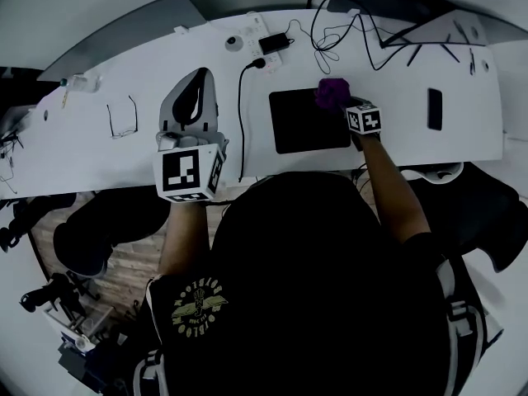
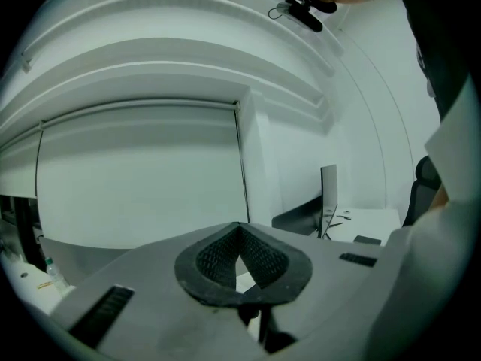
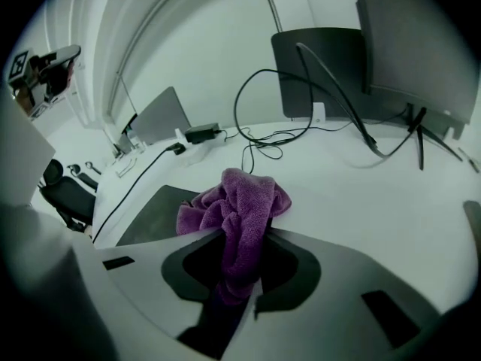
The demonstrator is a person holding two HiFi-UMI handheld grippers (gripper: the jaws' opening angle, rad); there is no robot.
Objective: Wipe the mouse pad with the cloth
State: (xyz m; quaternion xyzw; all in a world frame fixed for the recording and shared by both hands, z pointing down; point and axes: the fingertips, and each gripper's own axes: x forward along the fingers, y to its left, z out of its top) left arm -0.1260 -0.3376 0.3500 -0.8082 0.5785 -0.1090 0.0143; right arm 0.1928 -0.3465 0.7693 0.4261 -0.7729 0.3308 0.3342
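Bunched purple cloth point(image 3: 244, 194) is clamped in my right claw point(image 3: 240, 235) so its loose end meets the far right corner of the black mouse pad point(image 3: 146, 220) for wiping; my left claw point(image 2: 239, 228), closed on nothing, hangs aside.

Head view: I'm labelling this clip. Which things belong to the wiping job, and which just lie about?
Job: purple cloth, black mouse pad, right gripper shut on the cloth.
Lying about: glasses, phone, charger, cables.

mouse pad point(image 1: 305, 122) corner under cloth point(image 1: 332, 91), cloth's tail buried between jaws
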